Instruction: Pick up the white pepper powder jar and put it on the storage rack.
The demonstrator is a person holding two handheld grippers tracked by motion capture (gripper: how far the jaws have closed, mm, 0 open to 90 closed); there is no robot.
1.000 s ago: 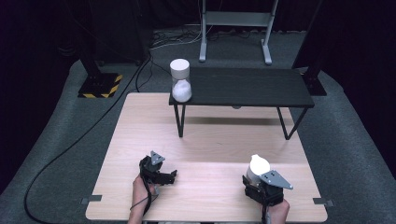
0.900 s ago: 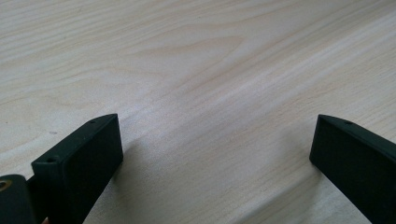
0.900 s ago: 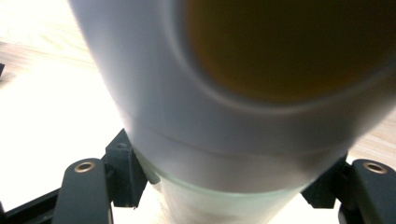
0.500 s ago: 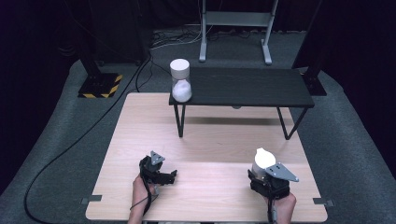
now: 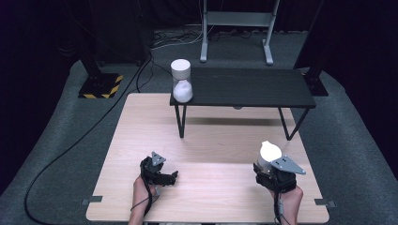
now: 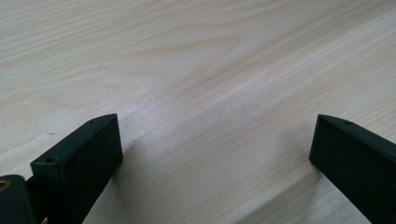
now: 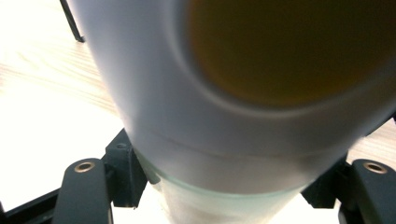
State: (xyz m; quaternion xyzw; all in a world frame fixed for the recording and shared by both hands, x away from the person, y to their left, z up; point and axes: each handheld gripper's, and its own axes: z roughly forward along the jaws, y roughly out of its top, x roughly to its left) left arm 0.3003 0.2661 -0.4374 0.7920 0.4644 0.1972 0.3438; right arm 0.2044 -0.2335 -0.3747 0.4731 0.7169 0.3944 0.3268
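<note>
My right gripper [image 5: 268,162] is shut on a white-capped glass jar [image 5: 270,151] and holds it a little above the near right part of the wooden table [image 5: 211,140]. In the right gripper view the jar [image 7: 243,93] looms close, its white cap tilted toward the camera, with the fingers [image 7: 122,172] pressed on its glass body. A second such jar [image 5: 181,80] stands upright on the left end of a black bench [image 5: 253,86]. My left gripper [image 5: 165,178] rests near the table's front left. Its jaws stand wide apart over bare wood [image 6: 215,140], so the left gripper is open.
The black bench stands on thin legs across the far half of the table, with open space beneath it. Grey carpet surrounds the table. A cable [image 5: 94,126] trails on the floor at left, and a metal stand [image 5: 237,28] is behind.
The right gripper has lifted with the jar and drifted to the right. The left gripper has stayed put.
</note>
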